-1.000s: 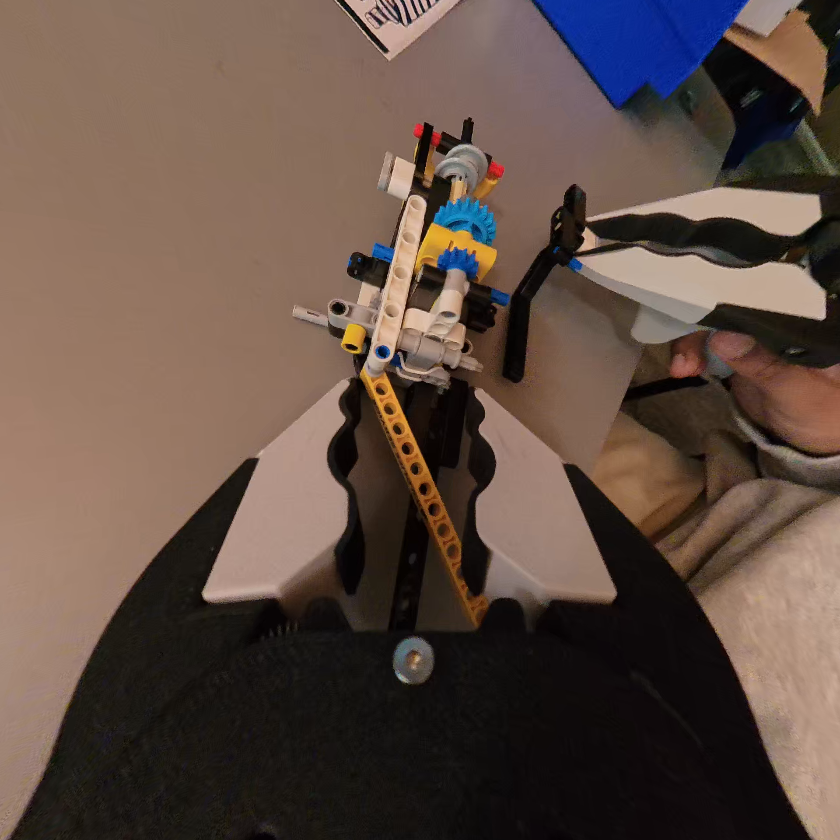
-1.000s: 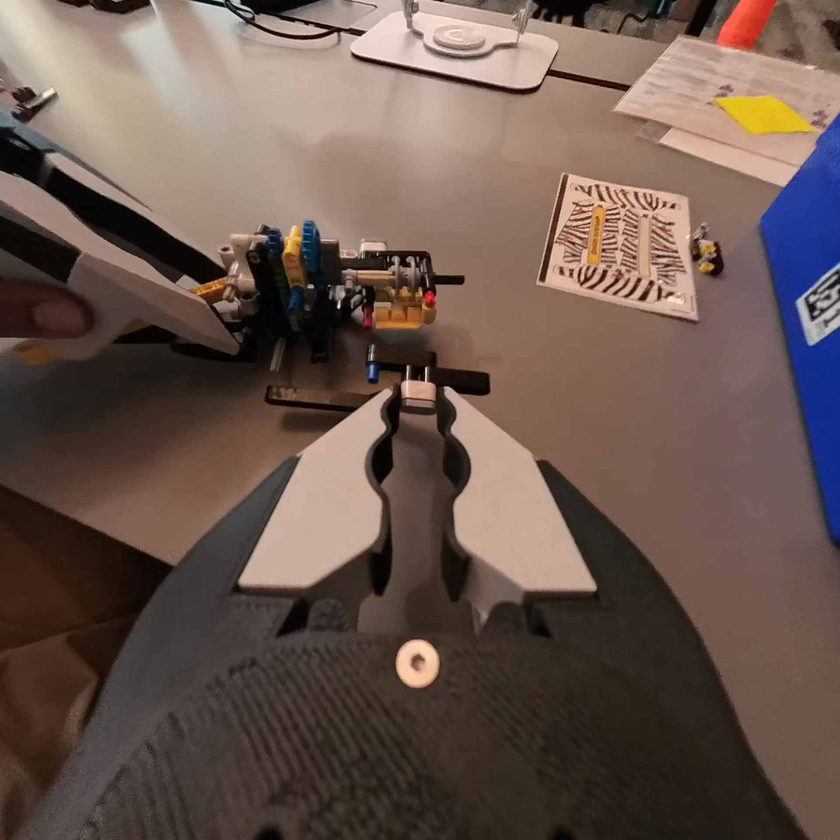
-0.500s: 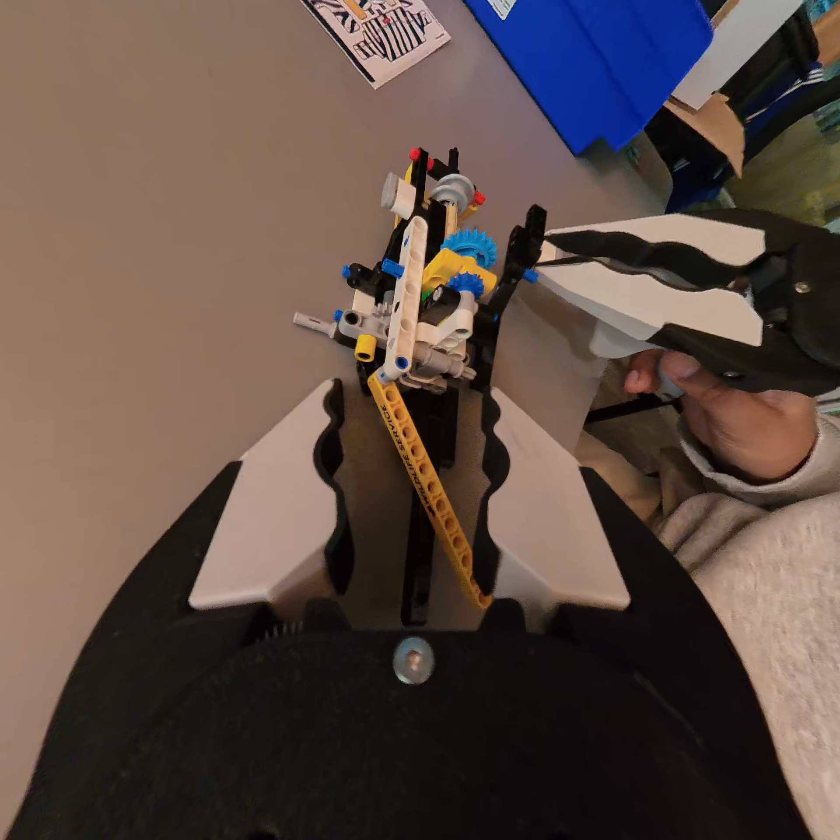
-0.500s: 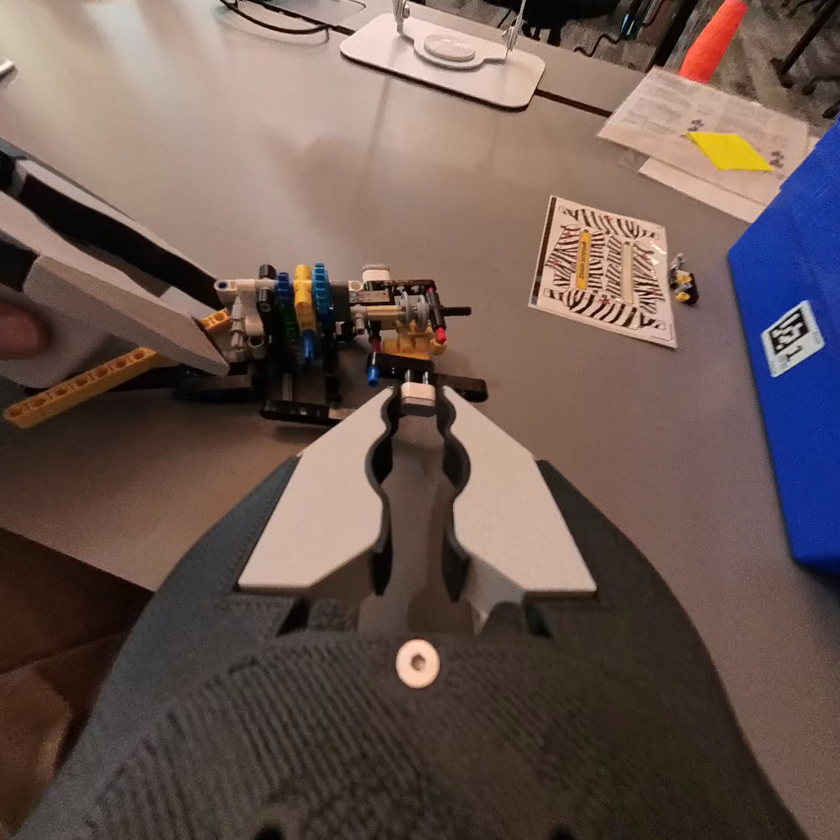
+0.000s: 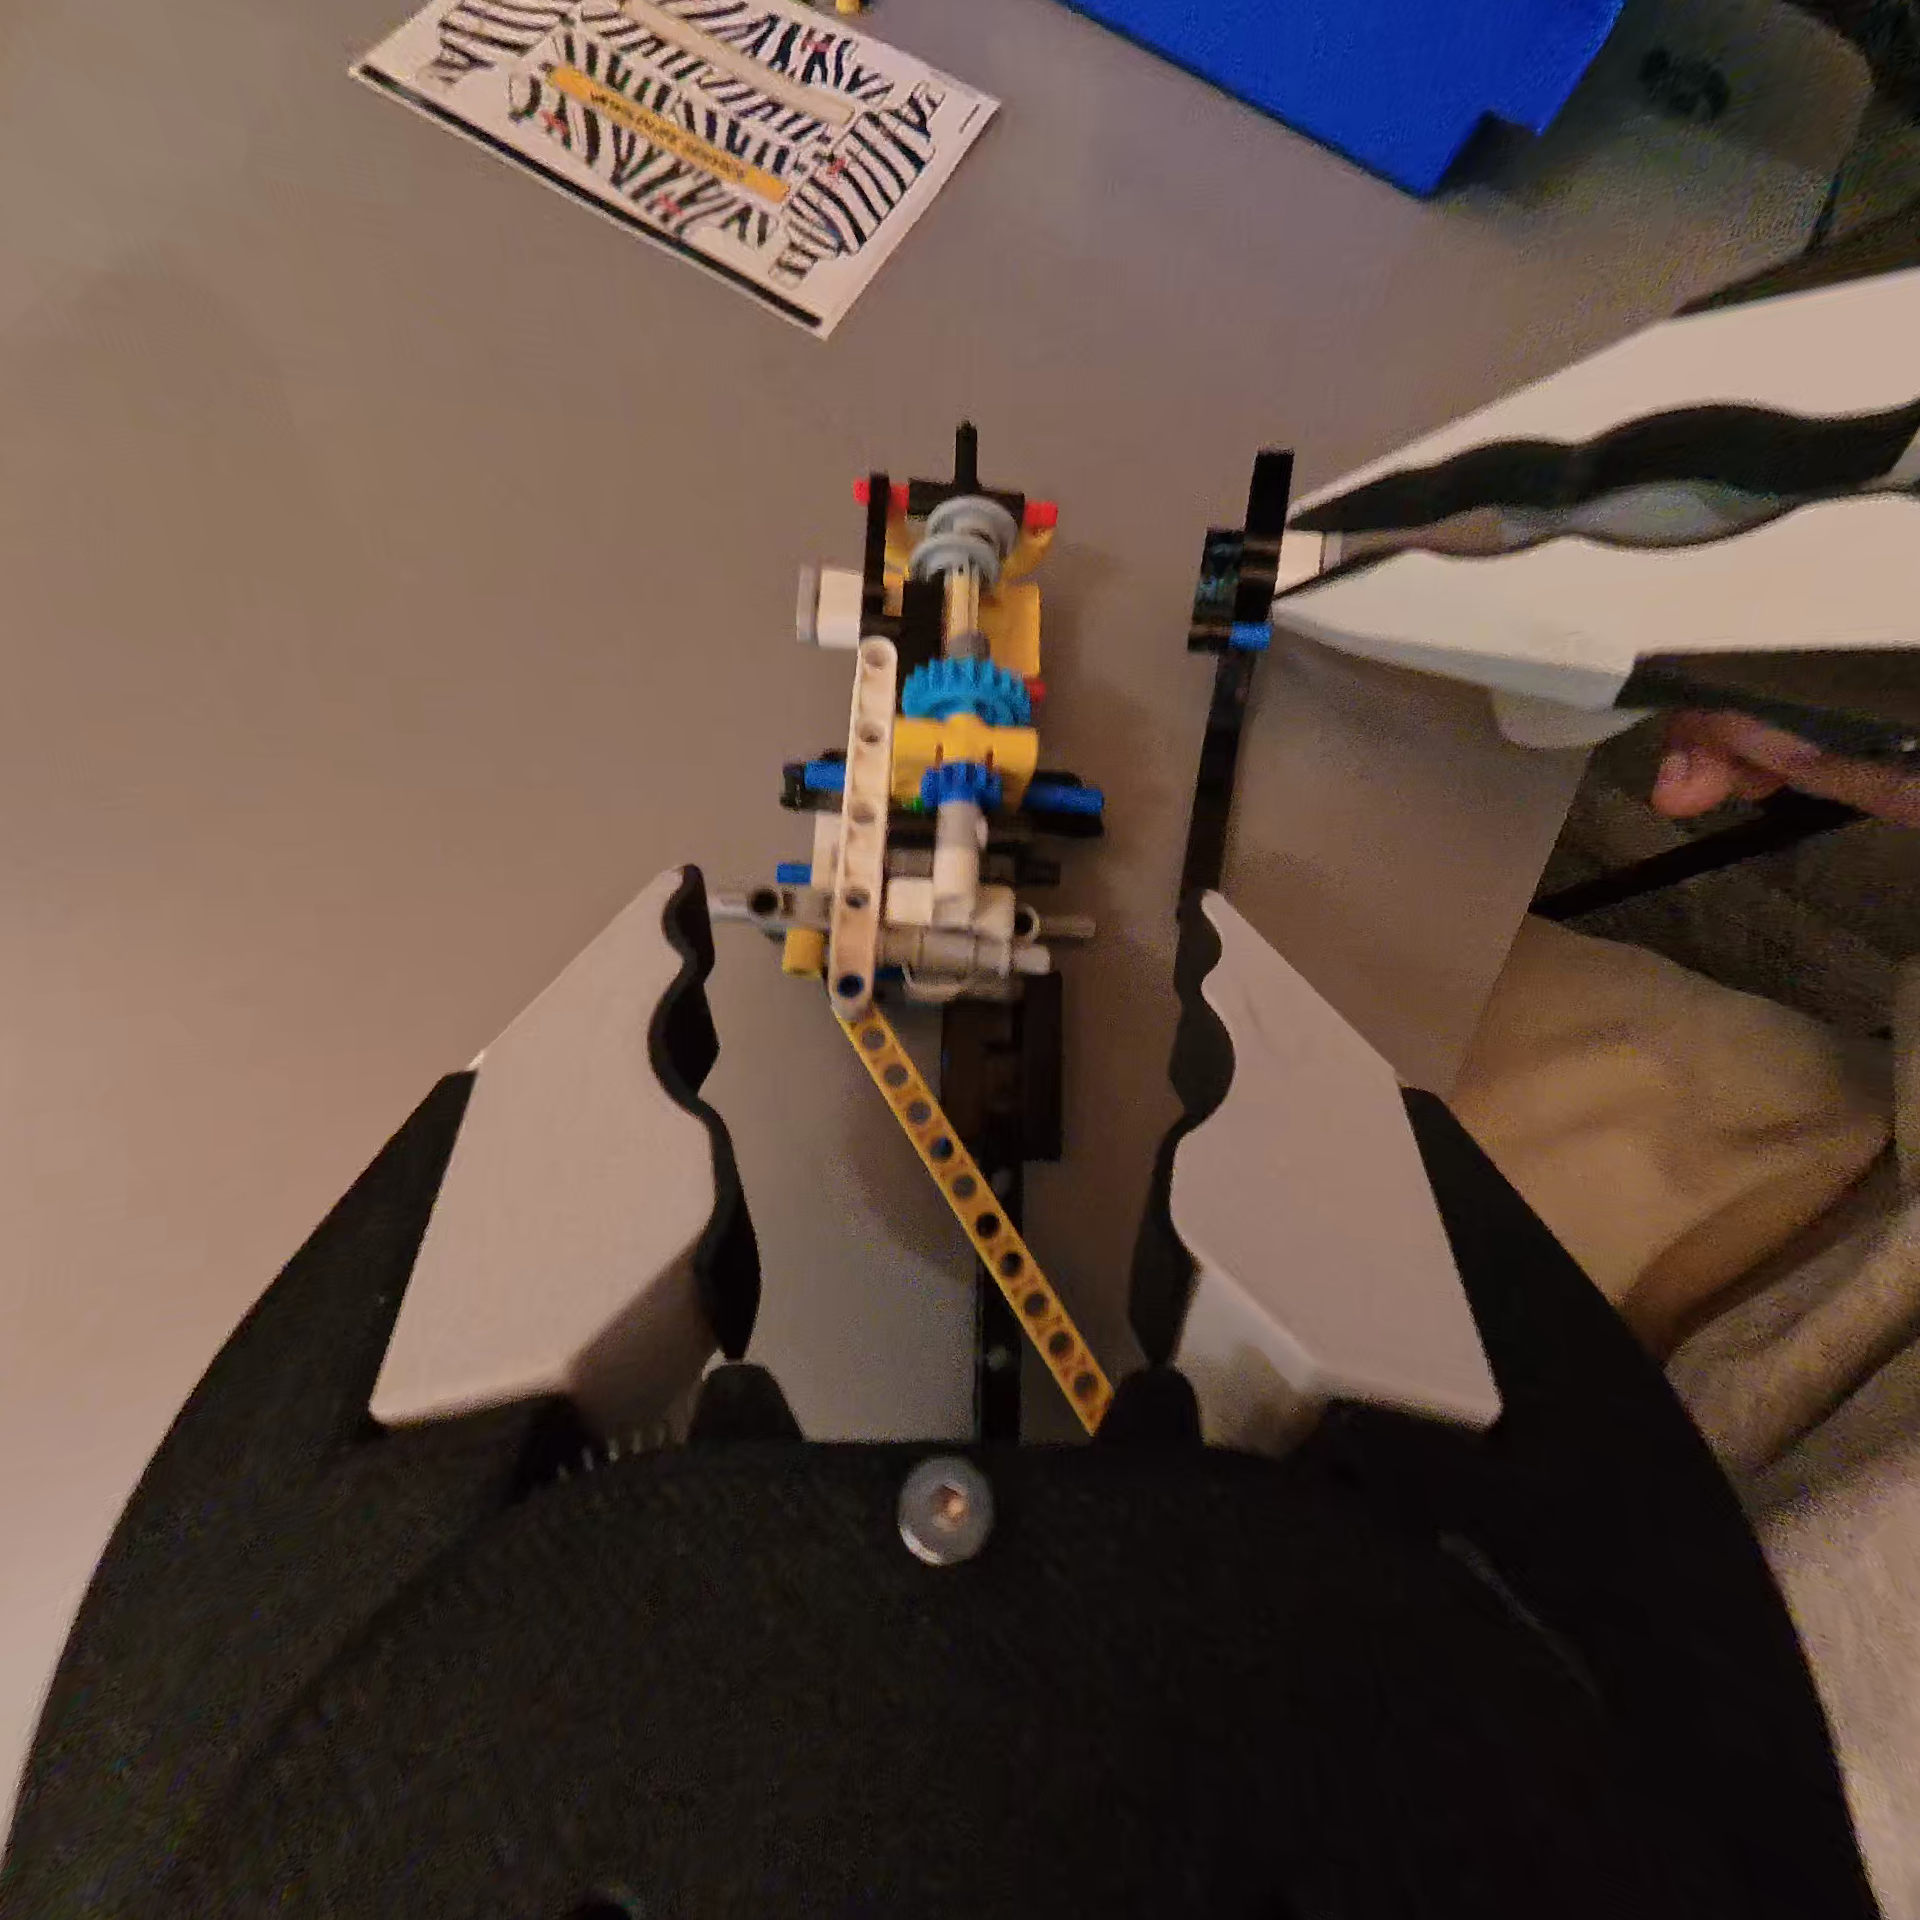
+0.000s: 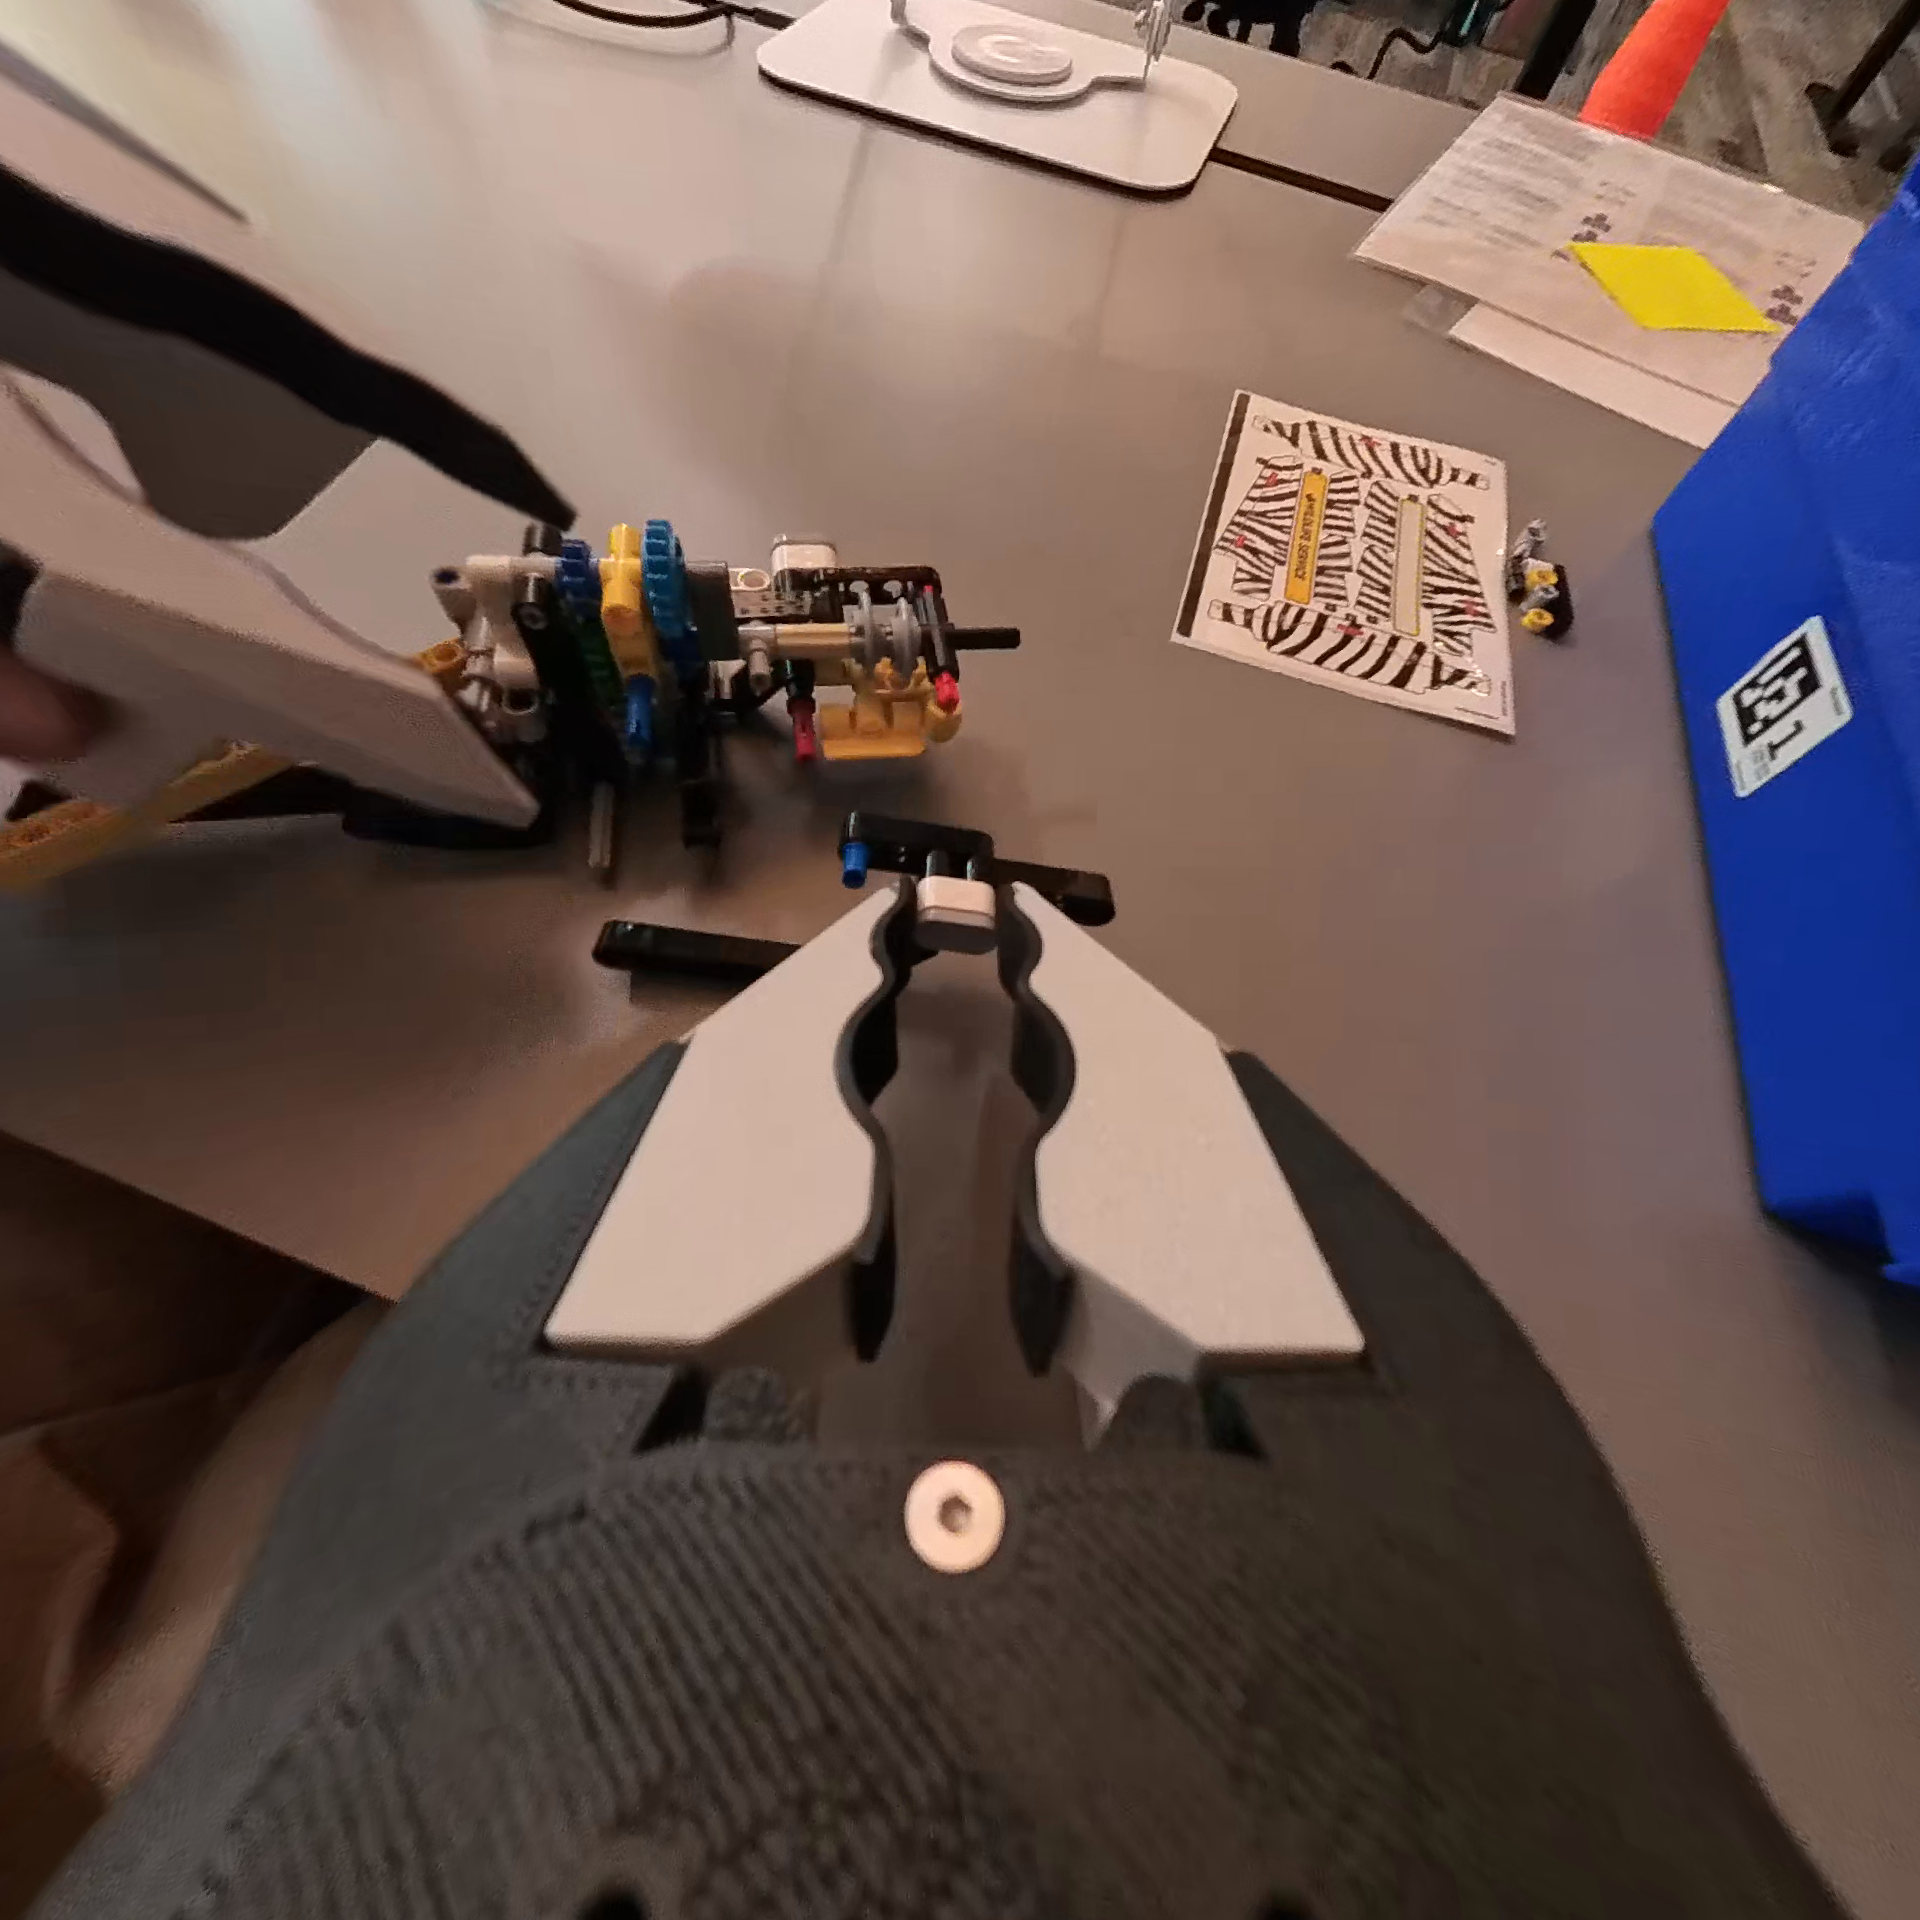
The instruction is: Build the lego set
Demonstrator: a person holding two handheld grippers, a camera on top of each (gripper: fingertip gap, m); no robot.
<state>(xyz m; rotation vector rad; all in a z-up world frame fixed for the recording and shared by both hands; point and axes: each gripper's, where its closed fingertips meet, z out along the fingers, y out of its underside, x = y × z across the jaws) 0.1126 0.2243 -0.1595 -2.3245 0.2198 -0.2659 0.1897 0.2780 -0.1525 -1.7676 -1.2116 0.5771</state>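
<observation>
The lego assembly [image 5: 935,748], with blue gears, yellow blocks, a white beam and a yellow beam [image 5: 977,1205] trailing back, lies on the grey table. It also shows in the right wrist view [image 6: 707,634]. My left gripper [image 5: 945,914] is open wide, its jaws standing either side of the assembly's near end without gripping it. My right gripper [image 6: 956,914] is shut on the pale connector of a long black beam [image 6: 977,862]. In the left wrist view it holds this beam [image 5: 1226,727] just right of the assembly, apart from it.
A zebra-striped sticker sheet [image 6: 1351,561] and a few small loose parts [image 6: 1543,592] lie beyond the assembly. A blue box [image 6: 1818,727] stands at the right. Papers with a yellow note [image 6: 1662,281] and a white stand base [image 6: 997,83] lie at the back. The table edge [image 6: 208,1195] is close.
My left gripper has opened wider around the assembly's rear. My right gripper brought the black beam against the assembly's side, then drew it a little away to the right.
</observation>
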